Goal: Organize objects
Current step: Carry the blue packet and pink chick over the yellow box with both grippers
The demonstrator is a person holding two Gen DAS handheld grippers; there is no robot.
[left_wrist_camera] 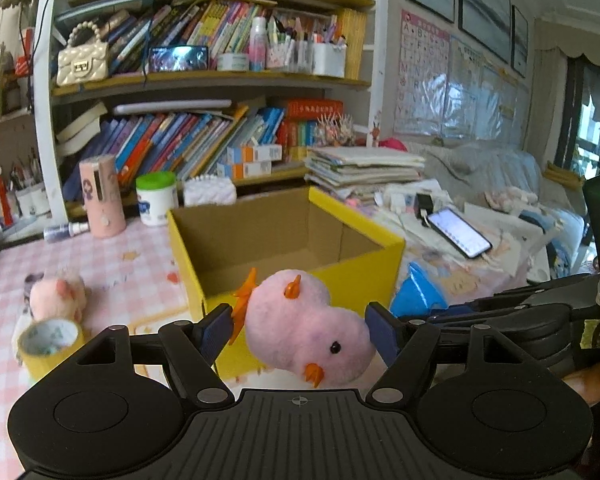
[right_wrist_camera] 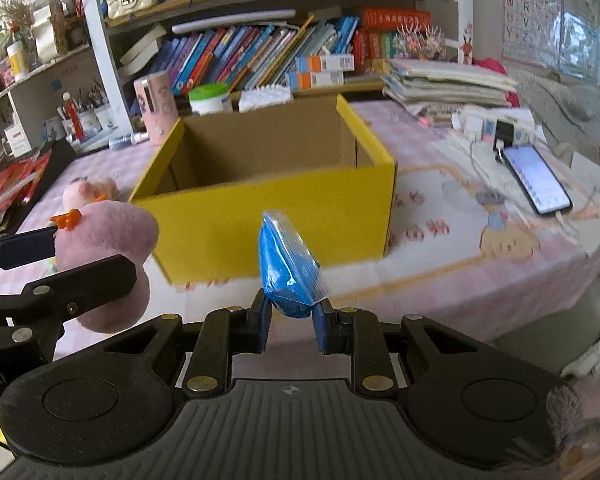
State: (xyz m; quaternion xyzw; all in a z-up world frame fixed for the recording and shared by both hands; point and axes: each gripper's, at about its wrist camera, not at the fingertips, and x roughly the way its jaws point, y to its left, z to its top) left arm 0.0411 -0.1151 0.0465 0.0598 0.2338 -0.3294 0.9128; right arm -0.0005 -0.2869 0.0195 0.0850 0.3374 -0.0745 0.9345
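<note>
Both hand-held grippers loaded, in front of the yellow box (right_wrist_camera: 268, 208).
Left hand-held gripper (left_wrist_camera: 300, 330) clamped on pink plush chick (left_wrist_camera: 306, 330); right hand-held gripper (right_wrist_camera: 292, 322) clamped tight on blue bagged item (right_wrist_camera: 288, 264). Both items off the worktop (right_wrist_camera: 440, 216), just short of the open box; second pink plush (left_wrist_camera: 58, 294) and tape roll (left_wrist_camera: 50, 344) lie left on it.
</note>
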